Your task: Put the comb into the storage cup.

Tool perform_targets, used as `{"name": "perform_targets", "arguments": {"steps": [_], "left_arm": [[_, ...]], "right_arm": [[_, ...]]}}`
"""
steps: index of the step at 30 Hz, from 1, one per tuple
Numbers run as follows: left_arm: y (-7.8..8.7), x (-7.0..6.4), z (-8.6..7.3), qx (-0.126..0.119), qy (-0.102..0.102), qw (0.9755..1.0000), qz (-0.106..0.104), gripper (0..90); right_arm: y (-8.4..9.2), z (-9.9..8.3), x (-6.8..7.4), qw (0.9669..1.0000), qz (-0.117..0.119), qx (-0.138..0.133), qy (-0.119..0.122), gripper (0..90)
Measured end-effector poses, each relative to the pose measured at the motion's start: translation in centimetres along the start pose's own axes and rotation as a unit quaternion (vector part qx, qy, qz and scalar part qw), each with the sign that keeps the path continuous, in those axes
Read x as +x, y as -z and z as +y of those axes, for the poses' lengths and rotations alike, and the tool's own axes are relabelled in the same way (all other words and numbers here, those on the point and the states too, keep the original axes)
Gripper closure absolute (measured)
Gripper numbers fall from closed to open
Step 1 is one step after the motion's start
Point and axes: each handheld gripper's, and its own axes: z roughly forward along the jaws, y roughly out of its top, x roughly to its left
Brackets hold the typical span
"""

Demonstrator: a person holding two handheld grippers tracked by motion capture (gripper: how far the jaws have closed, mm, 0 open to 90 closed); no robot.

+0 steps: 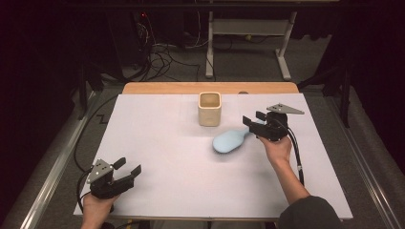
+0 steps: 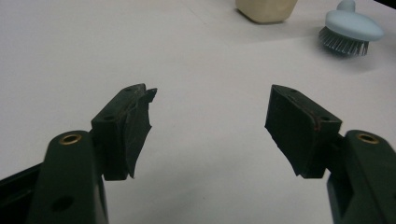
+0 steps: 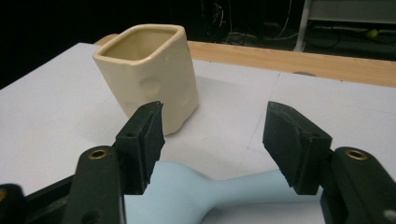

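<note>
A pale blue brush (image 1: 229, 140) lies bristles down on the white table sheet (image 1: 157, 143), just right of centre, its handle pointing toward my right gripper (image 1: 252, 118). In the right gripper view the jaws (image 3: 215, 112) stand open over the brush handle (image 3: 196, 196), and neither pad presses on it. A cream square cup (image 1: 209, 109) stands upright behind the brush, and I see it past the jaws too (image 3: 149, 79). My left gripper (image 1: 130, 166) rests at the front left corner, open with nothing between its jaws (image 2: 210, 100). From there the brush (image 2: 352, 25) and the cup (image 2: 266, 9) lie far off.
A wooden table edge (image 1: 210, 88) shows beyond the sheet's far side. Behind it are loose cables (image 1: 157, 57) on the floor and the legs of a desk (image 1: 208, 47). Metal rails run along both sides of the table.
</note>
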Motion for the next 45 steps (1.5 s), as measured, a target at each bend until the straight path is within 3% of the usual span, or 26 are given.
{"name": "perform_targets", "arguments": {"steps": [8,17,21,24,29,37,45], "left_arm": [[0.0,0.0,0.0,0.001,-0.002,1.0000,-0.001,31.3],[0.0,-0.1,0.0,0.001,-0.003,1.0000,0.000,31.3],[0.0,-0.1,0.0,0.002,-0.004,1.0000,-0.002,31.3],[0.0,-0.1,0.0,0.000,-0.004,1.0000,-0.002,31.4],[-0.1,-0.2,0.0,-0.001,-0.004,1.0000,-0.003,31.4],[0.0,-0.2,0.0,-0.001,-0.003,1.0000,-0.003,31.4],[-0.1,-0.1,0.0,0.000,-0.002,1.0000,-0.003,31.4]], "right_arm": [[-0.9,0.9,-0.3,0.9985,0.000,0.053,0.010,42.3],[-2.2,2.1,-0.3,0.9916,-0.006,0.125,0.033,50.8],[-3.1,2.7,-0.5,0.9868,-0.012,0.157,0.036,57.1],[-3.6,3.1,-0.6,0.9821,-0.035,0.179,0.046,62.8],[-4.6,3.8,-0.9,0.9737,-0.048,0.217,0.047,71.3],[-6.2,4.3,-0.8,0.9606,-0.067,0.262,0.065,82.9],[-7.5,3.9,-1.4,0.9514,-0.076,0.293,0.059,88.3]]}}
